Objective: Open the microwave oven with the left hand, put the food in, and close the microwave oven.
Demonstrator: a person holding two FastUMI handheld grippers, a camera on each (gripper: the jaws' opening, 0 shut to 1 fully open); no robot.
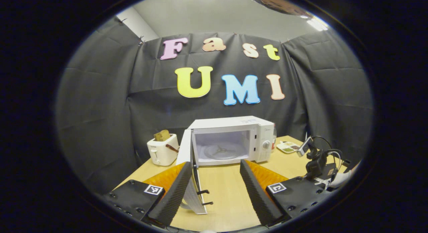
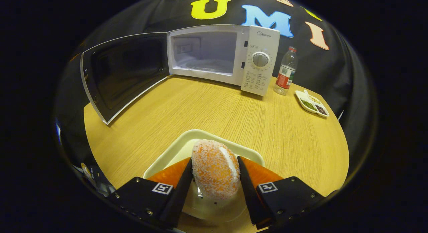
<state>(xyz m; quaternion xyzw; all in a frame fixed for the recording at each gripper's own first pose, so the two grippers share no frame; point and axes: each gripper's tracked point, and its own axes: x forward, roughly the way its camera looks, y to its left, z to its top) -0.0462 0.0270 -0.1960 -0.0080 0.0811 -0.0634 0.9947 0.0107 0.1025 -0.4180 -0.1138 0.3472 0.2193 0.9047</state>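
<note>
In the left gripper view the left claw (image 1: pixel 215 189) hangs apart before the microwave (image 1: pixel 230 139), its door (image 1: pixel 190 179) swung open, while in the right gripper view the right claw (image 2: pixel 214 186) is clamped on the food (image 2: pixel 215 167) over a tray (image 2: pixel 167 156) on the bench (image 2: pixel 214 109), where a loose squeeze could drop it.

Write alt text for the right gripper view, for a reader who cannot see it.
The right gripper is shut on a sugar-coated pastry over a pale tray on a wooden table. Beyond it stands a white microwave with its door swung wide open and its cavity empty. A water bottle and a small divided dish sit to its right.
</note>
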